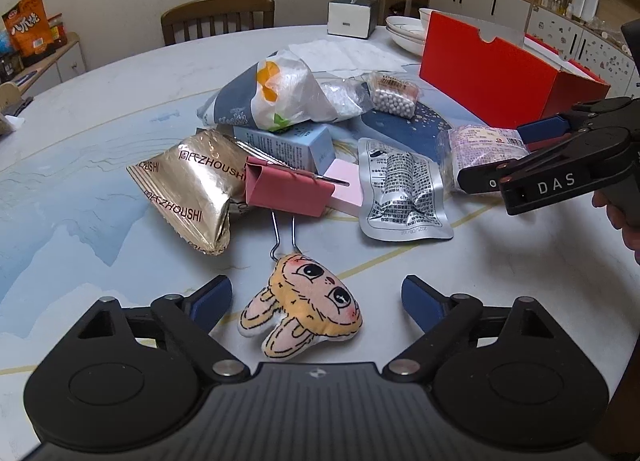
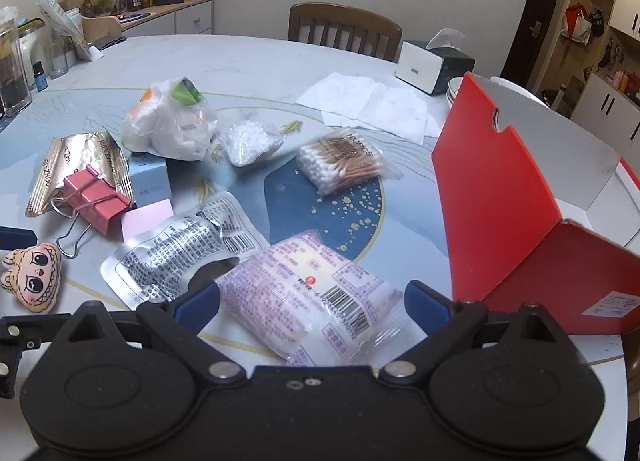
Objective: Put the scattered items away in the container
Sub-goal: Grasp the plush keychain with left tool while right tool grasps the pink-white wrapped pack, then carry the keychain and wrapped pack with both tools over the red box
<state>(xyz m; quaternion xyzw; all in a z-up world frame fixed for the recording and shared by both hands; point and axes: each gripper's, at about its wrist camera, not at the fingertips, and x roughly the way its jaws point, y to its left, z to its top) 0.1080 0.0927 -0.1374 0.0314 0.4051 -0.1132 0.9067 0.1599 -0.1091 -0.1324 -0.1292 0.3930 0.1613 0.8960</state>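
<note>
My left gripper is open, its fingers on either side of a small plush rabbit face on the table. My right gripper is open around a purple-printed clear packet; it also shows in the left wrist view. The red open box stands to the right, also in the left wrist view. Scattered items: a gold snack bag, a pink binder clip, a silver pouch, a cotton swab pack and a white plastic bag.
A tissue box, stacked bowls and paper napkins sit at the table's far side. A wooden chair stands behind. Jars and a bottle crowd the far left edge.
</note>
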